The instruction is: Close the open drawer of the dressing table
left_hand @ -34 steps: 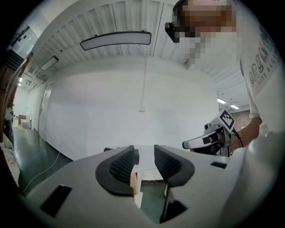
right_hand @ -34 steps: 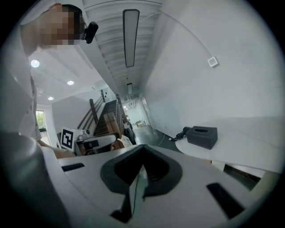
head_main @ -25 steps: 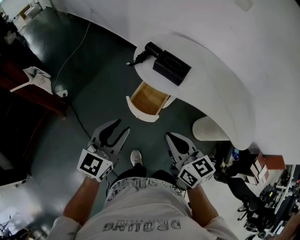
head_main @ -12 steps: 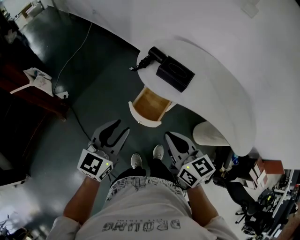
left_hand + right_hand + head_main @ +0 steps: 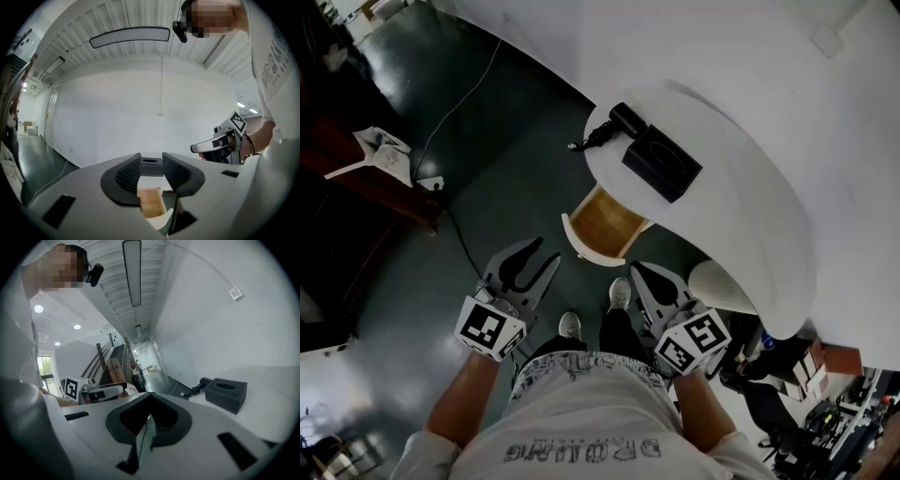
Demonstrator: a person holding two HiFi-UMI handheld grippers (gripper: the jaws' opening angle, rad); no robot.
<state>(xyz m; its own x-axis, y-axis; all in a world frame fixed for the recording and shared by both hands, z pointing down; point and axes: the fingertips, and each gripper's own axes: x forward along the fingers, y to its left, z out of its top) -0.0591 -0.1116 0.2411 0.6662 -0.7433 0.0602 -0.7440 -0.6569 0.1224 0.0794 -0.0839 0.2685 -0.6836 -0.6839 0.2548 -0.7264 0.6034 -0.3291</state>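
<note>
The white dressing table (image 5: pixel 741 187) curves across the upper right of the head view. Its drawer (image 5: pixel 605 225) stands pulled out, with a wooden inside and a white curved front. My left gripper (image 5: pixel 546 251) is held short of the drawer's front, to its lower left, open and empty. In the left gripper view the drawer (image 5: pixel 151 201) shows between the spread jaws of the left gripper (image 5: pixel 151 157). My right gripper (image 5: pixel 639 272) is just below and right of the drawer, shut with nothing in it. The right gripper (image 5: pixel 150 394) shows its fingertips meeting.
A black tissue box (image 5: pixel 663 164) and a black hair dryer (image 5: pixel 623 119) lie on the tabletop. A white stool (image 5: pixel 722 281) stands right of the right gripper. A cable (image 5: pixel 459 103) runs over the dark floor. Dark wooden furniture (image 5: pixel 366 178) is at the left.
The person has stepped forward, one shoe now ahead of the other. The drawer and table have come closer to both grippers. Neither gripper's jaws have changed.
</note>
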